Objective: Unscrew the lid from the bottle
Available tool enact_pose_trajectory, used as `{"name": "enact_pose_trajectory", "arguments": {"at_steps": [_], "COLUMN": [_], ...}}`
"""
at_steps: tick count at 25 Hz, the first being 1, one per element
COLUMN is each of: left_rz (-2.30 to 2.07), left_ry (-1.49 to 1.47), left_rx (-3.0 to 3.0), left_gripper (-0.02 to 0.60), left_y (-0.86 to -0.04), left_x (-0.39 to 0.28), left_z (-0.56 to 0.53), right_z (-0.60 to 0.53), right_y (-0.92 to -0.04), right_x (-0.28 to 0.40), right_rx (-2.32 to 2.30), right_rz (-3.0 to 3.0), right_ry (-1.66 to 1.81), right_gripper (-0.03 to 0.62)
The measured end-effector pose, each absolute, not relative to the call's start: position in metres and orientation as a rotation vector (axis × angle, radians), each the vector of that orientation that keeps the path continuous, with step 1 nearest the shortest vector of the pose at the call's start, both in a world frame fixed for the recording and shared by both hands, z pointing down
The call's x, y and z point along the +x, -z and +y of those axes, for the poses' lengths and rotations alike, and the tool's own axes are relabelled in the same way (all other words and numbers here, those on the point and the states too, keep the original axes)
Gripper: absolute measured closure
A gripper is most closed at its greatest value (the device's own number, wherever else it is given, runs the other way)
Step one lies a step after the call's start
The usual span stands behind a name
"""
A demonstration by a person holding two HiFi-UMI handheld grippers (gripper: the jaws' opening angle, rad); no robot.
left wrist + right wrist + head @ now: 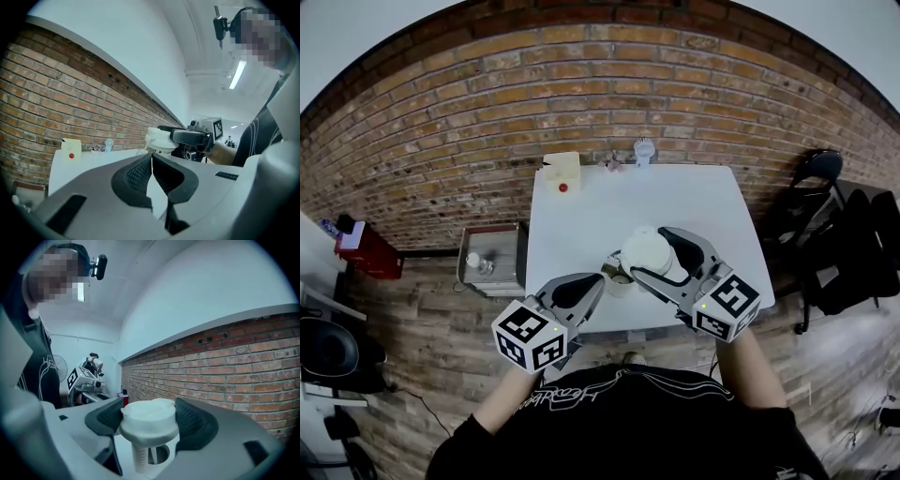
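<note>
Right gripper (645, 253): jaws closed on a round white plastic lid (651, 247), one pad on each side of its rim. In the right gripper view the right gripper (150, 414) holds the lid (150, 422) at frame centre, top side up. A pale ribbed stem hangs from the lid's underside.

The lid is off and raised clear of the small open-mouthed bottle (621, 281). The bottle stands on the white square table (675, 202), near its front edge, at the centre of the head view. In the right gripper view its round mouth (159, 454) shows below the lid, just right of the stem.

Left gripper (598, 279): jaws together, nothing between them. In the left gripper view the ribbed pads of the left gripper (151, 161) meet at the tips, with only white table showing through the gap below. In the head view its tips lie just left of the bottle; contact cannot be confirmed. The lid (157, 139) shows in the left gripper view, right of centre.

Other items:
- A cream box with a red dot (562, 172) and a small white fan-shaped object (644, 150) sit at the table's far edge, by the brick wall (469, 122).
- A grey metal bin (492, 259) stands on the floor at centre left.
- A black chair (817, 173) stands at right.
</note>
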State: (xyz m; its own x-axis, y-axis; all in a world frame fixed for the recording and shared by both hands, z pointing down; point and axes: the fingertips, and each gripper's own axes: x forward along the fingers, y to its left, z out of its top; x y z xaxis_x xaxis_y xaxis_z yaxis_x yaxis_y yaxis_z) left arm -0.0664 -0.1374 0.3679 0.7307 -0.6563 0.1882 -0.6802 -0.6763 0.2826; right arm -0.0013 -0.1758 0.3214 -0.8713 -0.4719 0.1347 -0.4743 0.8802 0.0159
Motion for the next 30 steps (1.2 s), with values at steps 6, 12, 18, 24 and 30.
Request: {"name": "enact_pose_trajectory", "arguments": {"at_steps": [6, 12, 18, 24, 30], "left_rz": [-1.038, -1.061, -1.075, -1.072, -1.058], "left_ry": [-0.102, -0.122, -0.126, -0.127, -0.132], "left_rx": [2.616, 2.626, 2.623, 2.644, 2.656], "left_gripper": [0.549, 0.551, 0.551, 0.551, 0.551], "left_y": [-0.362, -0.361, -0.359, -0.354, -0.351], "left_x": [-0.066, -0.068, -0.071, -0.068, -0.063], "left_z": [-0.131, -0.128, -0.129, -0.128, -0.126], "right_z": [-0.167, -0.161, -0.159, -0.156, -0.152], "right_y": [-0.321, -0.319, -0.313, -0.301, -0.299], "right_x": [0.000, 0.004, 0.007, 0.013, 0.019], "right_rx": [0.766, 0.783, 0.804, 0.827, 0.841], "right_rz": [-2.932, -2.942, -2.948, -2.964, -2.954], "right_ry": [-0.040, -0.046, -0.038, -0.003, 0.000], "right_gripper": [0.256, 0.256, 0.256, 0.256, 0.256]}}
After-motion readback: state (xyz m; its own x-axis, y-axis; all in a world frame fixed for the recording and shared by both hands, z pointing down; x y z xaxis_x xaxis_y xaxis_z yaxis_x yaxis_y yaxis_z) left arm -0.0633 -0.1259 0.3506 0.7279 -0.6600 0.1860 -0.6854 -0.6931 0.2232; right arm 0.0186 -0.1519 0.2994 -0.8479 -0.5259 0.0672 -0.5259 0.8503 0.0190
